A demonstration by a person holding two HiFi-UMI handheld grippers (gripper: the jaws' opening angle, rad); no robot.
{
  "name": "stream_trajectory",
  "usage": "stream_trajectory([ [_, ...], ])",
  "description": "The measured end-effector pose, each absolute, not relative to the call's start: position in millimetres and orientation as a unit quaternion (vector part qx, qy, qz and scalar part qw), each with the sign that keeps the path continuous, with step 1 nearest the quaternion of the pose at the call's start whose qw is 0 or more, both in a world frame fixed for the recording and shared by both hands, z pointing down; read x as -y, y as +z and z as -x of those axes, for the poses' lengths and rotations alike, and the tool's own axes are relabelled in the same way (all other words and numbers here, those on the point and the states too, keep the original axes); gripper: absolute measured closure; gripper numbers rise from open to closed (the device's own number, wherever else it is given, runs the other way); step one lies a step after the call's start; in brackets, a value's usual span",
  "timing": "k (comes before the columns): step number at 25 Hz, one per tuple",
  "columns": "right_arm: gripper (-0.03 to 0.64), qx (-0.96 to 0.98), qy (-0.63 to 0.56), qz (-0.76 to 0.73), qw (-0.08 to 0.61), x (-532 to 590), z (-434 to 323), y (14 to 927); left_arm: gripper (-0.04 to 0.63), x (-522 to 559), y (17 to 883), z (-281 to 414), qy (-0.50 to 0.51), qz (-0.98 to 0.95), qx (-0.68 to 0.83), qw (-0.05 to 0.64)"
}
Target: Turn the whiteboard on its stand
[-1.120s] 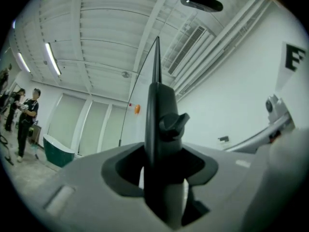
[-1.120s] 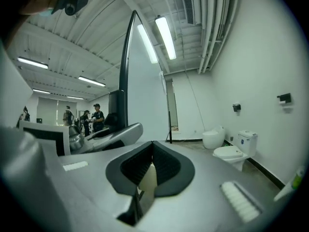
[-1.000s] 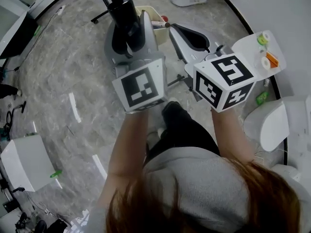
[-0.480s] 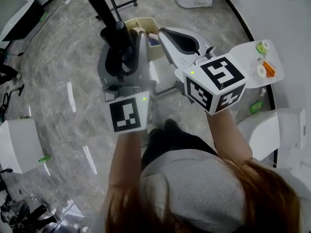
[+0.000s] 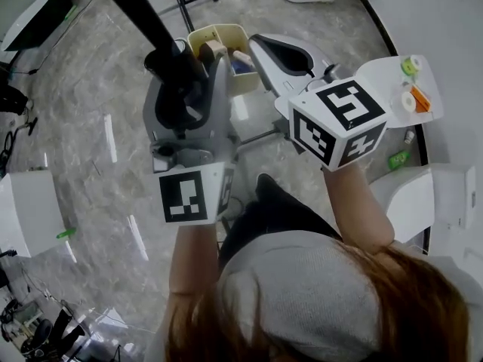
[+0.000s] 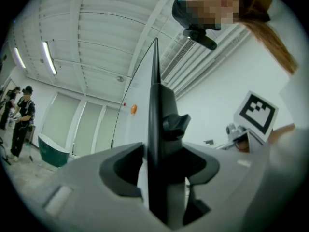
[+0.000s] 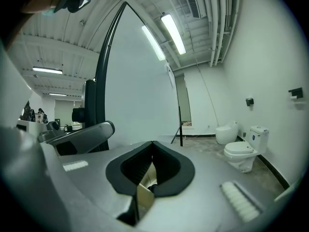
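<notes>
The whiteboard shows edge-on in the head view as a black frame (image 5: 143, 17) slanting from the upper left down into my left gripper (image 5: 185, 62). In the left gripper view that frame (image 6: 154, 105) and a grey post with a knob (image 6: 175, 124) stand between the jaws, the pads close against both sides. The left jaws have just been opening a little, with the frame still between them. My right gripper (image 5: 255, 42) hangs beside the board on the right, shut and holding nothing. In the right gripper view the tips (image 7: 152, 143) meet, and the white board face (image 7: 140, 91) lies ahead on the left.
A tan open box (image 5: 219, 40) with small items stands on the floor under the grippers. A toilet (image 7: 241, 153) and a second fixture (image 5: 411, 194) line the right wall, beside a white shelf with tape rolls (image 5: 400, 81). People (image 6: 21, 115) stand far left.
In the head view my left gripper has come down and left, toward the body, with the black frame in it. The frame now slants further. The right gripper has shifted only slightly.
</notes>
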State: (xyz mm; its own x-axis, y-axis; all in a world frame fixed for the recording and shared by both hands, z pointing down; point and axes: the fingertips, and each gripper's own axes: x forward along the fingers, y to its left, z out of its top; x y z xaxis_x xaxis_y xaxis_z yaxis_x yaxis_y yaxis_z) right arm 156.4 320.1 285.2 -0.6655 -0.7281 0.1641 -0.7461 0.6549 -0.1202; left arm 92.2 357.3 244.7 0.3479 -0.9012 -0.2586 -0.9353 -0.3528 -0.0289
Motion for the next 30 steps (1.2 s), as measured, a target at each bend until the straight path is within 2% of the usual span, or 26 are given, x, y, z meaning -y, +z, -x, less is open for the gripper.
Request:
stream_trajectory([
  [15, 0.615, 0.894, 0.074, -0.439, 0.056, -420, -144, 284, 0.36, -435, 249, -87, 0.1, 0.839, -0.528, 0.088],
  [30, 0.615, 0.887, 0.08, -0.453, 0.037, -484, -170, 287, 0.362, -480, 249, -84, 0.113, 0.846, -0.514, 0.081],
])
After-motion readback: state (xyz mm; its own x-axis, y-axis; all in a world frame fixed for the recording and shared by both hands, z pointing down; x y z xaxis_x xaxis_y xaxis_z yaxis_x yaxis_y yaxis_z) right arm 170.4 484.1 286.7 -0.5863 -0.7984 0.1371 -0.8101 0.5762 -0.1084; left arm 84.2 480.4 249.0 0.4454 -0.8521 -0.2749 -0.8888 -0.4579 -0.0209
